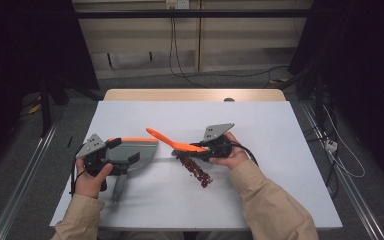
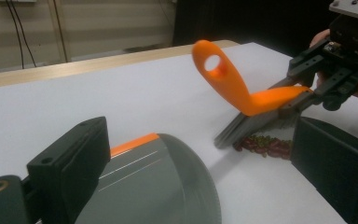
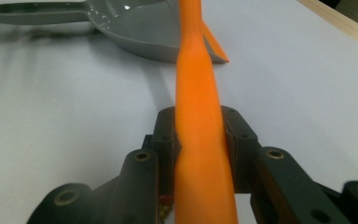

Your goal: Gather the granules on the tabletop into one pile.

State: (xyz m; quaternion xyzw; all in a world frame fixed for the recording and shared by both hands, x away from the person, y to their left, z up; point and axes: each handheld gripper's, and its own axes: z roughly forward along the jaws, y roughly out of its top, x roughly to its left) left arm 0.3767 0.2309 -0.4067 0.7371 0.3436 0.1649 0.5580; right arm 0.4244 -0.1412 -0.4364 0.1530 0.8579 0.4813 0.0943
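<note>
An orange-handled brush (image 1: 175,142) with grey bristles (image 2: 247,126) leans over a line of red beans (image 1: 196,171) on the white table (image 1: 280,150). My right gripper (image 1: 200,150) is shut on the brush's handle (image 3: 200,116), and the bristle tips rest by the beans (image 2: 265,145). A grey dustpan (image 1: 137,150) with an orange lip lies to the left, its mouth facing the beans. My left gripper (image 1: 124,151) is at the pan's rear with its jaws wide apart. The pan's back (image 2: 168,182) lies between them, with bare table showing beside one jaw.
The dustpan's handle (image 1: 120,187) points toward the table's near edge. A wooden strip (image 1: 195,95) borders the far side of the table. Cables run across the floor beyond and at the right (image 1: 330,145).
</note>
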